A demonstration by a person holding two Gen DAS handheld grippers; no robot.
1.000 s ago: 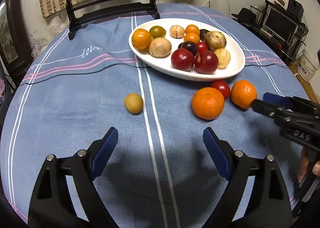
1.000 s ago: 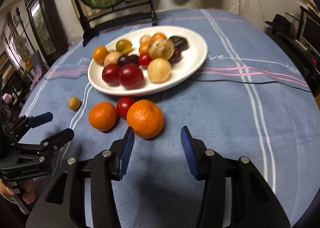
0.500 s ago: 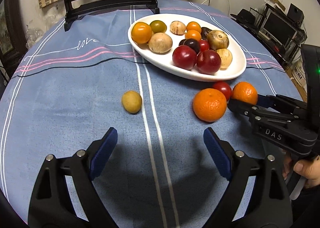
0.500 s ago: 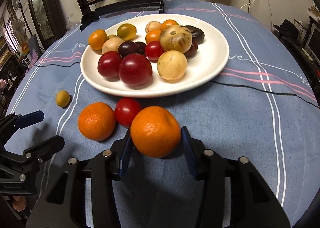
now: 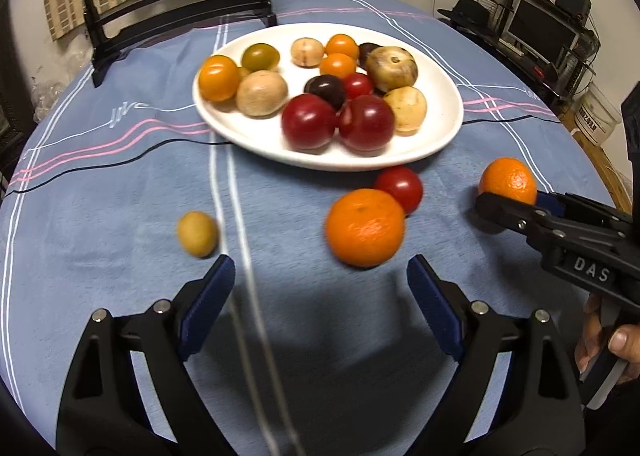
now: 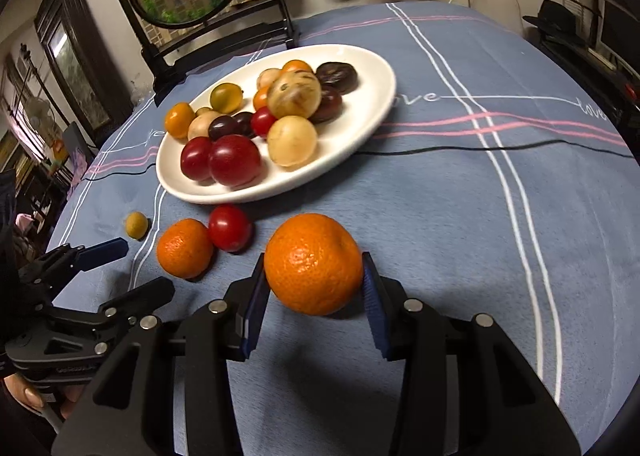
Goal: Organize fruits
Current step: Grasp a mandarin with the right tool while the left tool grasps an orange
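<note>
A white plate (image 5: 440,128) (image 6: 360,136) holds several red, orange, tan and dark fruits. On the blue cloth in front of it lie an orange (image 5: 364,228) (image 6: 184,248), a red fruit (image 5: 400,186) (image 6: 230,228) and a small yellow fruit (image 5: 197,234) (image 6: 136,225). My right gripper (image 6: 314,276) (image 5: 514,200) is shut on a second orange (image 6: 314,262) (image 5: 508,180), both pads pressing its sides, to the right of the loose fruits. My left gripper (image 5: 320,276) (image 6: 140,268) is open over the cloth just short of the loose orange, nothing between its fingers.
A round framed picture on a black stand (image 5: 180,12) (image 6: 192,16) rests at the table's far edge behind the plate. Shelves with a monitor (image 5: 548,32) stand off the table's right side. A person's fingers (image 5: 608,340) hold the right gripper's handle.
The right gripper closed around the nearest orange and drew it away from the red fruit and the other orange. The left gripper moved forward toward the loose orange, still open.
</note>
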